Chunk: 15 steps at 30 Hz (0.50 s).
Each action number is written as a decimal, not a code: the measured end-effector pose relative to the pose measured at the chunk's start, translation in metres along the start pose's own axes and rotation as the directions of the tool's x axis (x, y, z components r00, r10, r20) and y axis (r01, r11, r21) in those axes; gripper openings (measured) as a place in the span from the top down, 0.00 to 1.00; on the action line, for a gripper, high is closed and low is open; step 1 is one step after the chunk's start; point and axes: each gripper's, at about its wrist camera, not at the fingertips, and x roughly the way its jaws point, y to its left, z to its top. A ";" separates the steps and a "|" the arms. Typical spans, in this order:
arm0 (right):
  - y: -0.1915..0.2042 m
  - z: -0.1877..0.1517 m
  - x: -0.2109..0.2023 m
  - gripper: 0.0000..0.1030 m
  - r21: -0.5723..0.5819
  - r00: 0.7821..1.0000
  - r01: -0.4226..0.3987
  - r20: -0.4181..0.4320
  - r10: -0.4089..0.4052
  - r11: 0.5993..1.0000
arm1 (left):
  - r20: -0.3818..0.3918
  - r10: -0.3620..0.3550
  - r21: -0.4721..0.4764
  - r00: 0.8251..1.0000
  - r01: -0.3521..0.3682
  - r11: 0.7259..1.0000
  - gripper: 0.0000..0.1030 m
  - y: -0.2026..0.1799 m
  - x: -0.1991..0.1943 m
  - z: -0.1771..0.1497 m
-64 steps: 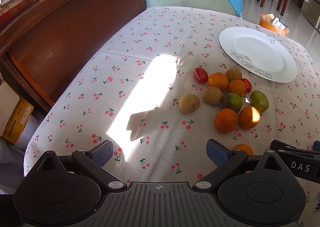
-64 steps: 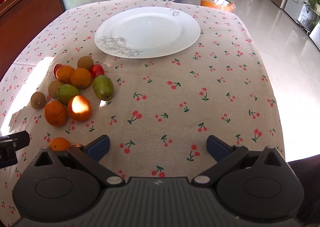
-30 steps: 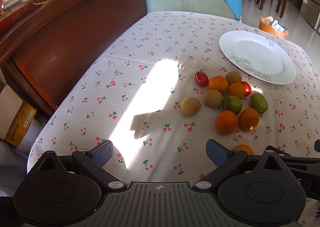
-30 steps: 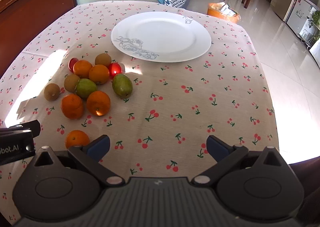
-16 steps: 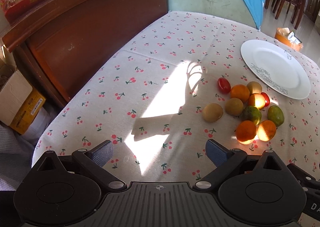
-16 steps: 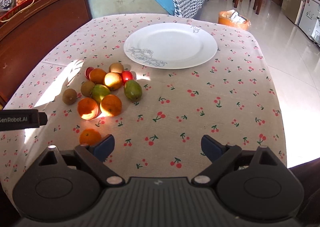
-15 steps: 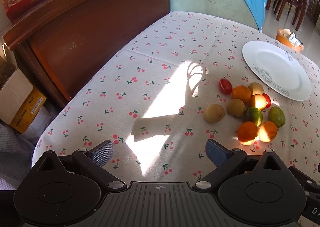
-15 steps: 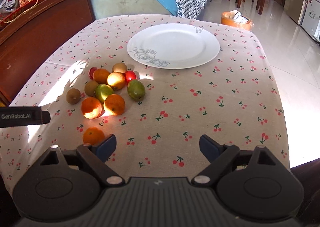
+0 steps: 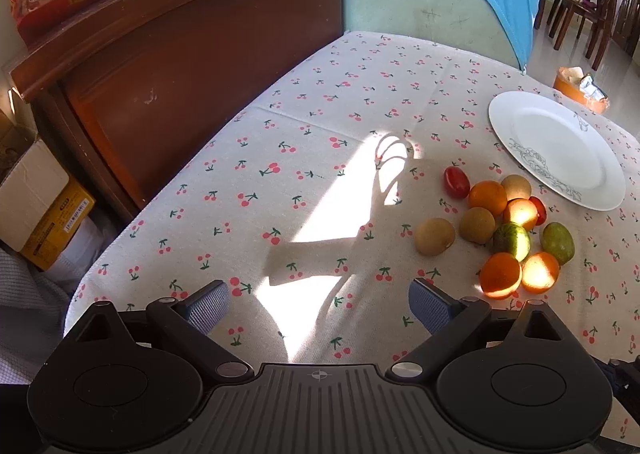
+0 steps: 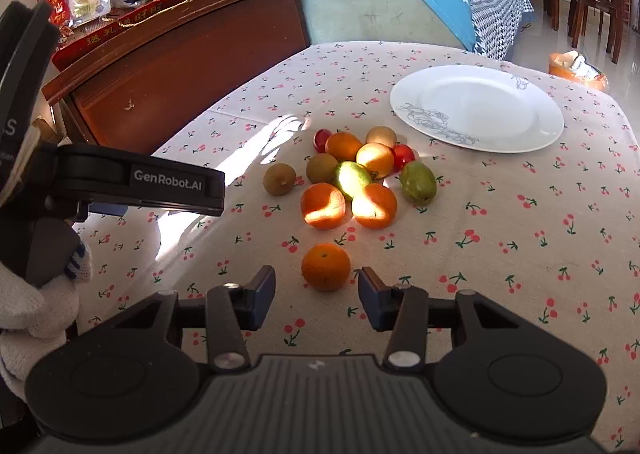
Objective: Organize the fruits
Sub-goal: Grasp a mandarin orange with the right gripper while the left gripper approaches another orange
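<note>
Two tools are hovering over a desk of loose fruit.

The left wrist view is showing the left tool (image 9: pixel 319 300) gaping wide and empty above bare tablecloth (image 9: pixel 280 158), with the fruit cluster (image 9: pixel 500 222) lying off to its right beside the white plate (image 9: pixel 556 146). Only the right wrist view is revealing a lone orange (image 10: pixel 325 266) sitting apart from the cluster, just ahead of and between the parted fingers of the right tool (image 10: pixel 317 292), which is touching nothing; the left tool's body is also appearing at that view's left edge.
</note>
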 end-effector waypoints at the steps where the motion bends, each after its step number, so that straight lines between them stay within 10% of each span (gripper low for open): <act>1: 0.000 0.000 0.003 0.61 0.001 1.000 0.003 -0.001 -0.003 1.000 | 0.000 -0.004 0.001 1.000 0.004 1.000 0.06 -0.001 0.000 0.000; 15: -0.041 -0.001 -0.014 0.77 0.110 0.996 0.081 0.022 -0.084 0.991 | 0.006 -0.183 0.071 0.983 0.182 0.981 0.14 -0.030 0.002 -0.005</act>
